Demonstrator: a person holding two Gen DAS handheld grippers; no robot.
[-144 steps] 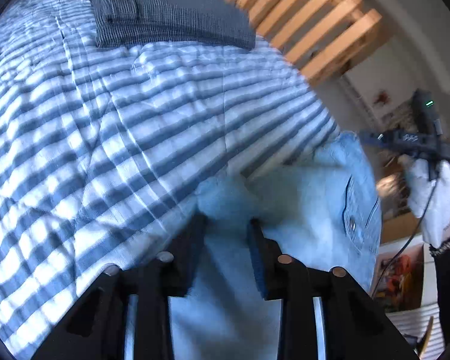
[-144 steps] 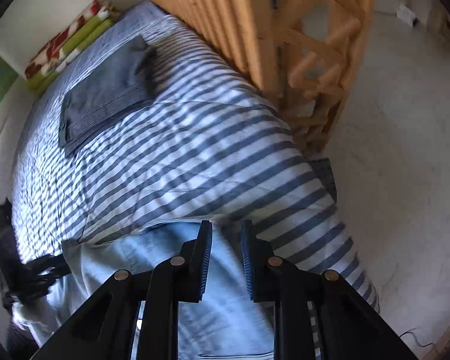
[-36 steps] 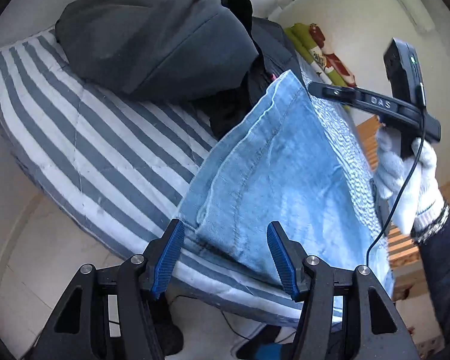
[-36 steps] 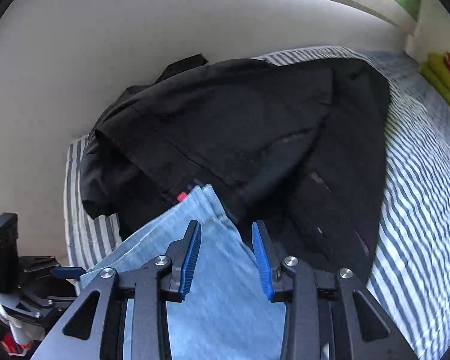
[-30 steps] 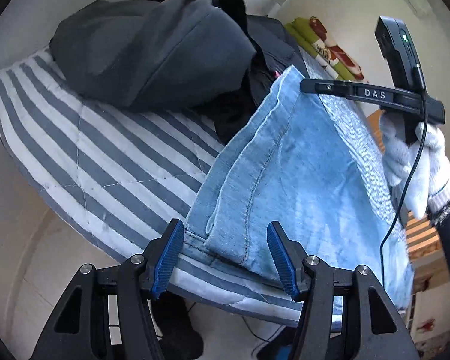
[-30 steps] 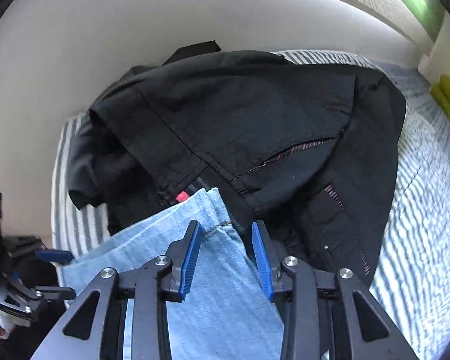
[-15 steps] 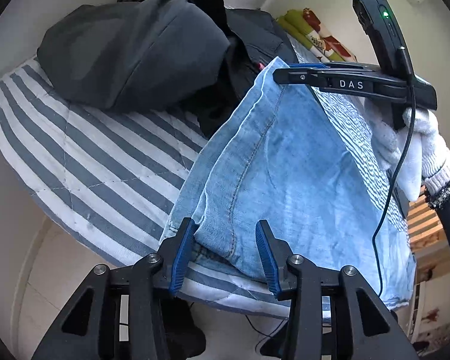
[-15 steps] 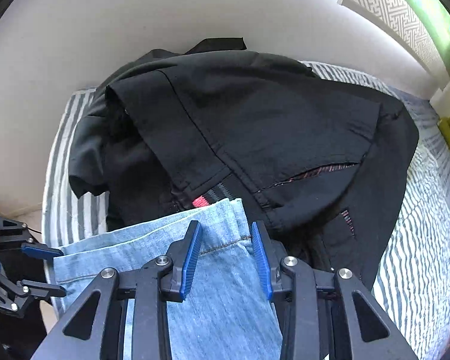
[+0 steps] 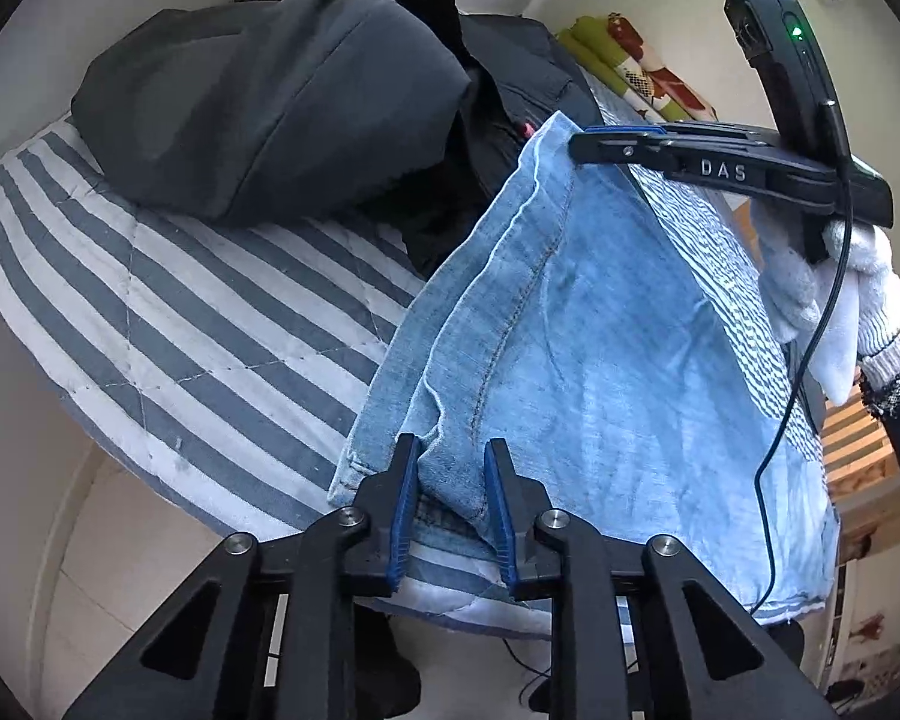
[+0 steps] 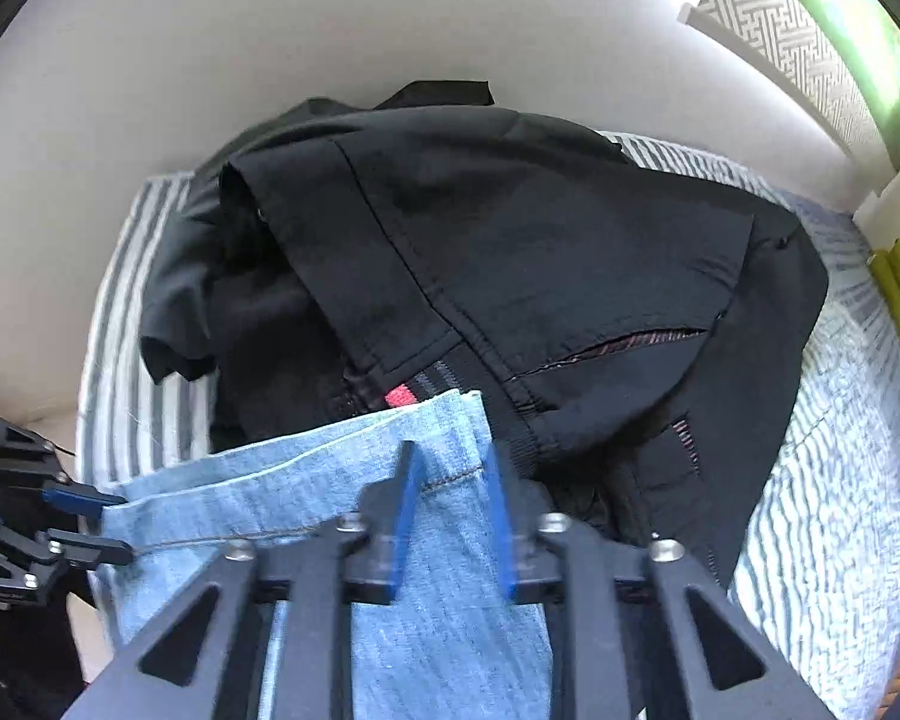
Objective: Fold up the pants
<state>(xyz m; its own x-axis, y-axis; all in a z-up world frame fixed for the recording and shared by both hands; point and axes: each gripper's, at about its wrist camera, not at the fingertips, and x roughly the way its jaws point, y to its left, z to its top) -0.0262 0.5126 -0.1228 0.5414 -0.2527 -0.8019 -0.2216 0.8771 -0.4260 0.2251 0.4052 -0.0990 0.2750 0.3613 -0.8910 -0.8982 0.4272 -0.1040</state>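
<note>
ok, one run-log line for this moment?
step: grasp jeans hem corners | left gripper: closing, denim between | right gripper: closing, denim between | jeans: on striped bed beside dark clothes

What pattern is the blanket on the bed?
The blanket has grey and white stripes, clearest in the left wrist view.

Jeans [image 9: 600, 360]: light blue denim, darker stitching along the seams.
Bed cover [image 9: 180, 312]: grey-blue and white stripes, quilted.
Piled garments [image 10: 510, 252]: black and charcoal, one with a small red tab.
Left claw [image 9: 450, 480] and right claw [image 9: 576, 141]: black, blue pads.
Glove [image 9: 834, 300]: white knit.
Far folded cloth [image 9: 630, 66]: green, red and white print.
</note>
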